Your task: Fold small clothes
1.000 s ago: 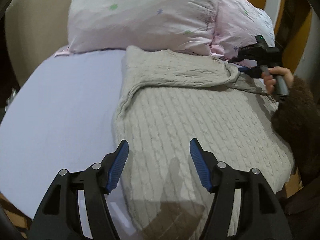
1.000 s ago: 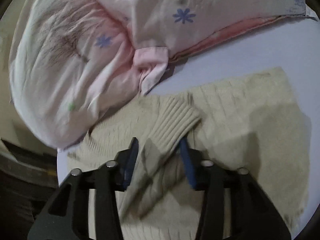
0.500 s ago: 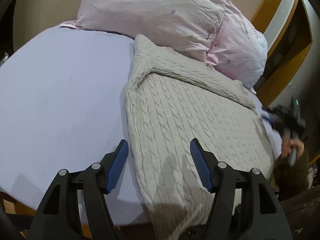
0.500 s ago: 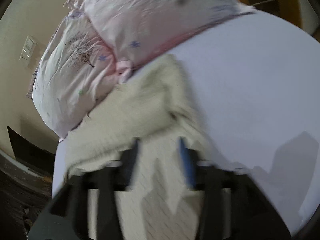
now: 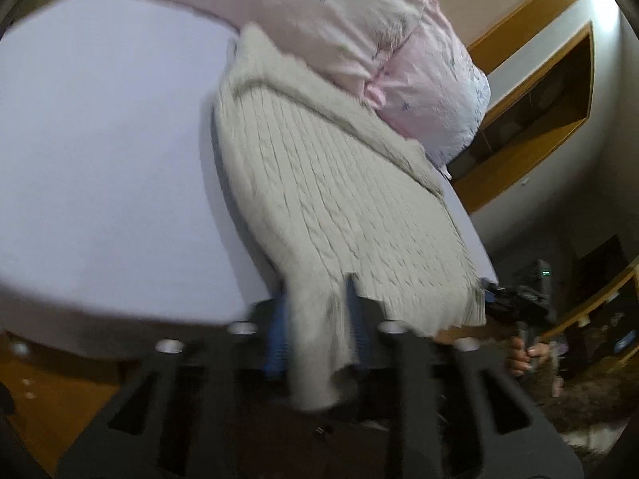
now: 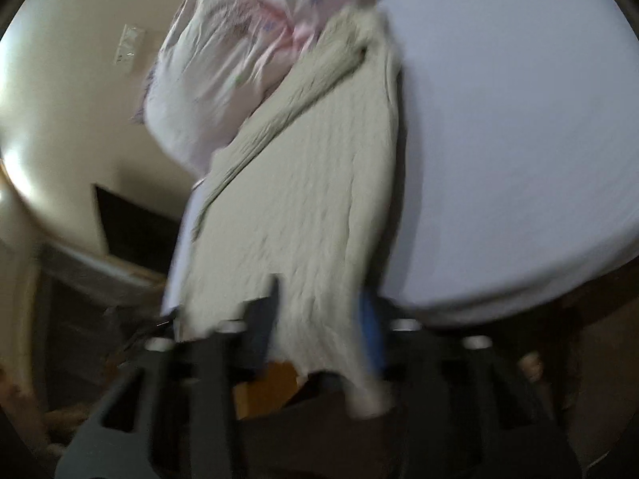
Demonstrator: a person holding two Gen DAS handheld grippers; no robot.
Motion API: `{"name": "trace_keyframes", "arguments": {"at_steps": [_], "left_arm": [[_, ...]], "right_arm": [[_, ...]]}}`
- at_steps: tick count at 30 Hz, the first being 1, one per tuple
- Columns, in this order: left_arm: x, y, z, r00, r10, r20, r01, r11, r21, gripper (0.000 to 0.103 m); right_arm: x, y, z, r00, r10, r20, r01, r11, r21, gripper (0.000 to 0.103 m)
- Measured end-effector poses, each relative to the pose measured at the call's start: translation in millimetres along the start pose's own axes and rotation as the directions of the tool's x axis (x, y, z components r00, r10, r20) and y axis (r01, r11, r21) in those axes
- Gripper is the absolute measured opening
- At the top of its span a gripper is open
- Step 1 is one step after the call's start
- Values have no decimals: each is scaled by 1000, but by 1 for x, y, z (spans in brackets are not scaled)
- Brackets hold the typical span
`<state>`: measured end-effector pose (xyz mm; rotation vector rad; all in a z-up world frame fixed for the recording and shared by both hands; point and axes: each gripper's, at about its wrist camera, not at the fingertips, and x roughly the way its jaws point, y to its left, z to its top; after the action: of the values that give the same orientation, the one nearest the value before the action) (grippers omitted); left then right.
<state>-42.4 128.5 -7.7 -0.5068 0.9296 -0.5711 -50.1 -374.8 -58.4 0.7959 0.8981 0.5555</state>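
A beige cable-knit sweater (image 5: pixel 339 199) lies lengthwise on a lavender bed sheet (image 5: pixel 100 139), its sleeves folded across the far end by the pillows. My left gripper (image 5: pixel 315 311) is shut on the sweater's near hem, left corner; cloth hangs between the blue pads. My right gripper (image 6: pixel 319 311) is shut on the other corner of the hem of the sweater (image 6: pixel 311 183), and it shows in the left wrist view (image 5: pixel 519 303) at the bed's edge. Both views are motion-blurred.
Two pink flowered pillows (image 5: pixel 359 32) lie at the head of the bed, touching the sweater's far end. A wooden shelf unit (image 5: pixel 539 92) stands at the right. A beige wall with a switch plate (image 6: pixel 129 44) is on the other side. The bed's near edge (image 5: pixel 120 319) is just before my grippers.
Both grippers have drawn back to the near edge of the bed and closed on the sweater's hem. The right gripper let go of the sleeve cuff it was at a second ago.
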Motion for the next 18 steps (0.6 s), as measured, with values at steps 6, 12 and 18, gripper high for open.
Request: {"name": "trace_keyframes", "arguments": {"at_steps": [6,12,18], "left_arm": [[-8,-14,45,996,-70,54,69,997,34,8],[20,-2,171,974,36,224,-37,999,0,7],[112,50,263,964,199,177,-168,970,-176,7]], "right_arm": [[-10,39,55,971,198,130,-185,977,-105,7],[12,44,177,930,200,309,-188,980,-67,7],[73,-17,263,932,-39,361,-45,974,223,7]]}}
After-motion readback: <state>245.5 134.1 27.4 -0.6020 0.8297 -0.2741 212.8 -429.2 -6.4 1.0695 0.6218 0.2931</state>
